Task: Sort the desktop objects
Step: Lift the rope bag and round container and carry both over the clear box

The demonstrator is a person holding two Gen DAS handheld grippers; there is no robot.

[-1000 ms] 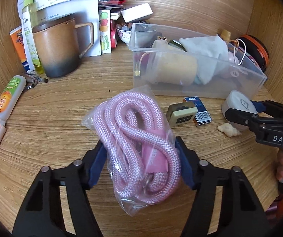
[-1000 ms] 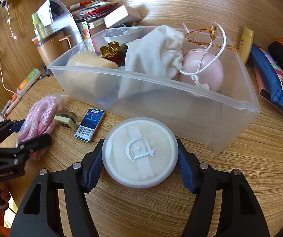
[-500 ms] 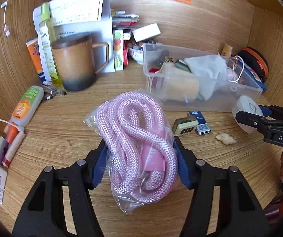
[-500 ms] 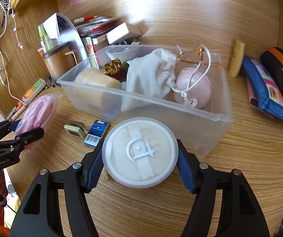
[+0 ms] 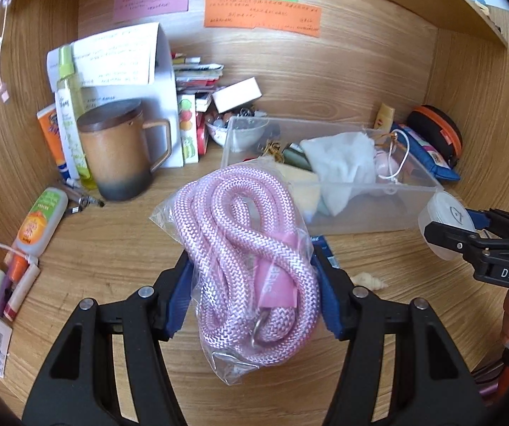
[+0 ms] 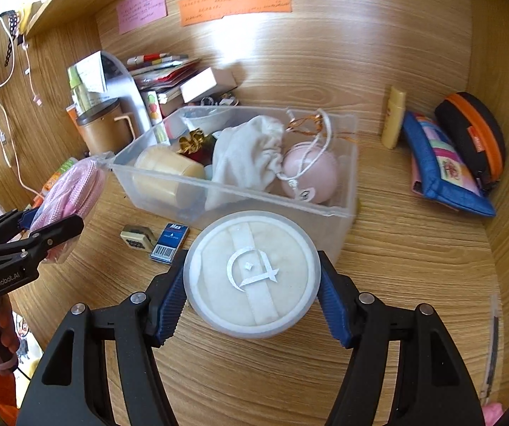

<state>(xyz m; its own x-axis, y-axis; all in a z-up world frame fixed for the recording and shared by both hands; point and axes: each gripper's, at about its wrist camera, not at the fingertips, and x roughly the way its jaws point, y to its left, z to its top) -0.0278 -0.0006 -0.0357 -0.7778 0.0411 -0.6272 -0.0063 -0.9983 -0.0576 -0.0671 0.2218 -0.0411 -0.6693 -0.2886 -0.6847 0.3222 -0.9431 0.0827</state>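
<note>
Now two tools grip one thing each: the left tool [image 5: 254,294] clenches one bagged pink rope [image 5: 250,259], the right tool [image 6: 252,301] one round puff case [image 6: 252,273], above one clear bin [image 6: 339,209] on the desk [image 6: 414,248].

Bagged pink rope [image 5: 250,259], coiled, held off the desk; round white puff case [image 6: 252,273], lid up, seemingly airborne.

Both cameras ride just behind their grippers and look forward and down at the desk [image 5: 112,248]. The left view faces the bin [image 5: 360,209] from its near left, the right view from close in front. Both share the bin, the mug [image 5: 119,156] and the far wall notes [image 6: 234,1].
</note>
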